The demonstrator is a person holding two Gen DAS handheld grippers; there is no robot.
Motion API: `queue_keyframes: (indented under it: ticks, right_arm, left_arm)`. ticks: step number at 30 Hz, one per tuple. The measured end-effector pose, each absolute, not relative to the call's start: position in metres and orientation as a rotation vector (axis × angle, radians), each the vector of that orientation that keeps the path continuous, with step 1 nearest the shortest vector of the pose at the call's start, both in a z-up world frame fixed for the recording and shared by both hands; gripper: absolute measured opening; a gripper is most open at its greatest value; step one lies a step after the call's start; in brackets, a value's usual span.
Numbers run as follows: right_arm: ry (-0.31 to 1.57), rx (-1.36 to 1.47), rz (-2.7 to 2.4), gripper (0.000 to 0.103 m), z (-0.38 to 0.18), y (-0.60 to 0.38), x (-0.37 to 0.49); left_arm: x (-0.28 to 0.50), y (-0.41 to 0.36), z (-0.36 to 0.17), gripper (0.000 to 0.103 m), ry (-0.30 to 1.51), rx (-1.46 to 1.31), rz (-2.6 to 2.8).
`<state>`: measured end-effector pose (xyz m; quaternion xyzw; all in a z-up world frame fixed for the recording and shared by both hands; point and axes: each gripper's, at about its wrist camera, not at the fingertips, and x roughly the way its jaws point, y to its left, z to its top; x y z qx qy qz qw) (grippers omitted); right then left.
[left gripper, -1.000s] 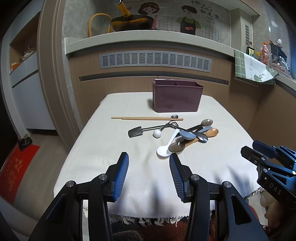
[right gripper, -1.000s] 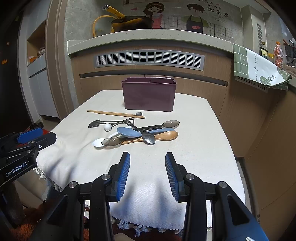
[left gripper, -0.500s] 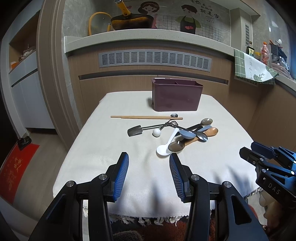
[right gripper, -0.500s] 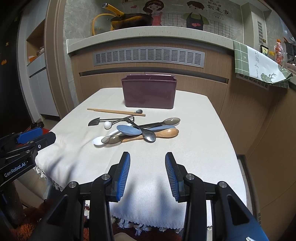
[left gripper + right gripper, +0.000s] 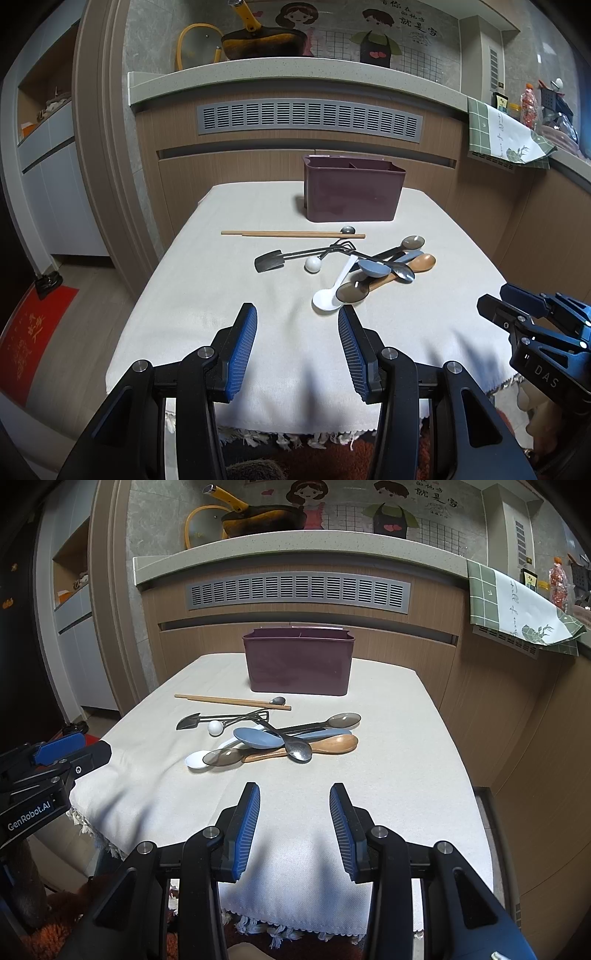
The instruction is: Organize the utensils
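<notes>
A pile of spoons lies mid-table: a blue spoon (image 5: pixel 256 737), a wooden spoon (image 5: pixel 332 744), a white spoon (image 5: pixel 197 758), a metal spoon (image 5: pixel 300 751) and translucent dark ones (image 5: pixel 343 720). Wooden chopsticks (image 5: pixel 232 701) and a small black shovel-shaped utensil (image 5: pixel 189 722) lie beyond them. A maroon divided holder (image 5: pixel 299 664) stands at the far edge. My left gripper (image 5: pixel 297 325) and right gripper (image 5: pixel 294 799) are both open and empty, above the table's near edge, short of the pile. The pile (image 5: pixel 373 267) and holder (image 5: pixel 352 192) also show in the left wrist view.
The table carries a white cloth (image 5: pixel 388 775) with a fringed front edge. A wooden counter front with a vent grille (image 5: pixel 295 590) rises behind. A green towel (image 5: pixel 517 609) hangs at the right. A red mat (image 5: pixel 29 332) lies on the floor left.
Both grippers have crept slightly forward and up; the table looks a little nearer. The utensils have not moved and both grippers stay open.
</notes>
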<state>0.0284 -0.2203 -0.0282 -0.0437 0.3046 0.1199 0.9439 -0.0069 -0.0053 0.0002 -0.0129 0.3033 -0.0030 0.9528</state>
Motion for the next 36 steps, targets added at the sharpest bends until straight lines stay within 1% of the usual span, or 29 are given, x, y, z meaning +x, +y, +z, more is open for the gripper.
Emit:
queue_keyframes:
  ticks: [36]
  right_arm:
    - [0.633,-0.064,0.294,0.037,-0.0304,-0.2247,0.0336]
  left_arm:
    - [0.0019,0.0001,-0.0015,0.047,0.635,-0.038,-0.027]
